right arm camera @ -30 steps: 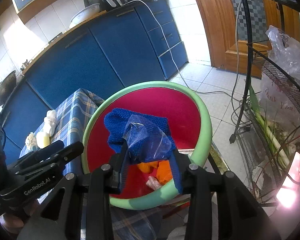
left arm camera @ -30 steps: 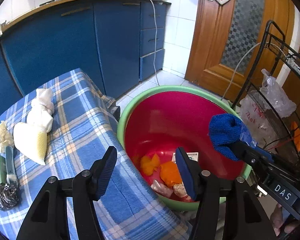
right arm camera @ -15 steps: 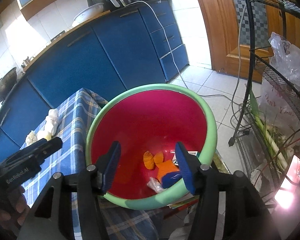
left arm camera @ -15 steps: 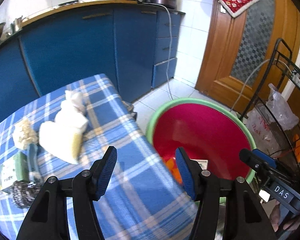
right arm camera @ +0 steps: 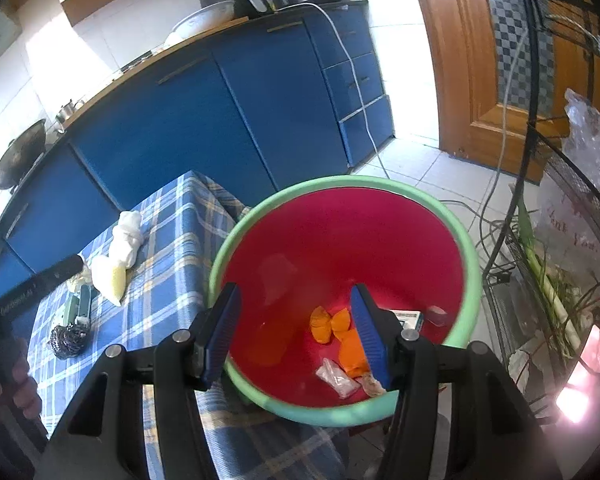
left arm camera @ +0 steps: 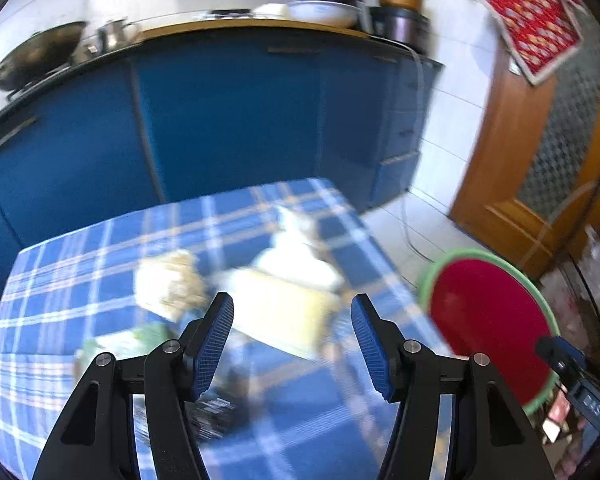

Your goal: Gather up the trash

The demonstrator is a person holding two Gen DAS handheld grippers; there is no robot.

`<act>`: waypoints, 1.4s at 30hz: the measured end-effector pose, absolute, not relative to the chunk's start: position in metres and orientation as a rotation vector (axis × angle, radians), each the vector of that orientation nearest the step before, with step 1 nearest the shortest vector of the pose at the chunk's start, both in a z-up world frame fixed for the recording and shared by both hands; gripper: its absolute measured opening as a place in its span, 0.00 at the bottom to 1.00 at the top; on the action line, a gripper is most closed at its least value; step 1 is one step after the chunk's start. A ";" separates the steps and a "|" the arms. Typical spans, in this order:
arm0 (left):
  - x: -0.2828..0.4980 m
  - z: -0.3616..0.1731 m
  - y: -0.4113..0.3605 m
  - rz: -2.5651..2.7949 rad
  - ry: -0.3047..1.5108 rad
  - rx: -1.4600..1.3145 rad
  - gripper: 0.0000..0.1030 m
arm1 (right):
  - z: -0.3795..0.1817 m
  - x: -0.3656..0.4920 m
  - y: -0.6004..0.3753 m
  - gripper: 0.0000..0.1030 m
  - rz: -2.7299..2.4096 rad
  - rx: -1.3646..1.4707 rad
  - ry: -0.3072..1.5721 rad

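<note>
Blue kitchen cabinets (right arm camera: pixel 204 120) run behind everything, and your landmark is the red basin (right arm camera: pixel 466 248) with its pale green rim, standing on the floor just off the right end of the checked blue tablecloth (right arm camera: pixel 172 248). Starting left of the basin, you have a dark steel scourer (right arm camera: pixel 69 340) at the near part of the cloth, then a small green packet (right arm camera: pixel 78 308), and beyond them a white and pale yellow bag (right arm camera: pixel 110 276) lying against a knotted white bundle (right arm camera: pixel 129 236); a crumpled beige wad (left arm camera: pixel 166 284) sits beside the bag, blurred in the left wrist view. Your left gripper (left arm camera: pixel 292 346) hangs over that cluster, jaws about half apart with nothing between the pads. Inside the basin, on its floor, lie orange peel pieces (right arm camera: pixel 332 326), a small clear plastic wrapper (right arm camera: pixel 338 378), a little printed box (right arm camera: pixel 408 316) and other scraps too small to tell. Your right gripper (right arm camera: pixel 296 338) points down into the basin, jaws half apart and empty, nothing touching the pads. Right of the basin stands a black wire rack (right arm camera: pixel 540 240) with green onions and clear plastic bags.
</note>
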State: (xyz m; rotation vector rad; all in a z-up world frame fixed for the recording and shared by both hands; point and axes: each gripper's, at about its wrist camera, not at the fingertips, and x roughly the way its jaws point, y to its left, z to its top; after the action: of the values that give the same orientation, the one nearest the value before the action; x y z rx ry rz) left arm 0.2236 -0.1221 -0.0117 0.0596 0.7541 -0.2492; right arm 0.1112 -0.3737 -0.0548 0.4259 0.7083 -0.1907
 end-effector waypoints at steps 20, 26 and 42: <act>0.313 -0.065 -0.037 -0.081 0.905 -0.160 0.66 | -0.026 0.169 -0.311 0.67 -0.100 0.303 0.710; 0.317 -0.077 -0.030 -0.097 0.956 -0.218 0.66 | -0.021 0.200 -0.285 0.68 -0.051 0.272 0.719; 0.322 -0.079 -0.014 -0.074 0.948 -0.268 0.57 | -0.048 0.291 -0.223 0.68 0.052 0.286 0.825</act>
State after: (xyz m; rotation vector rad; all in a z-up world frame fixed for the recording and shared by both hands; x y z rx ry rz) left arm 0.3215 -0.0135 -0.0793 -0.2682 0.9478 -0.0744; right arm 0.2906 -0.2228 -0.0482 0.2855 0.8249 0.0523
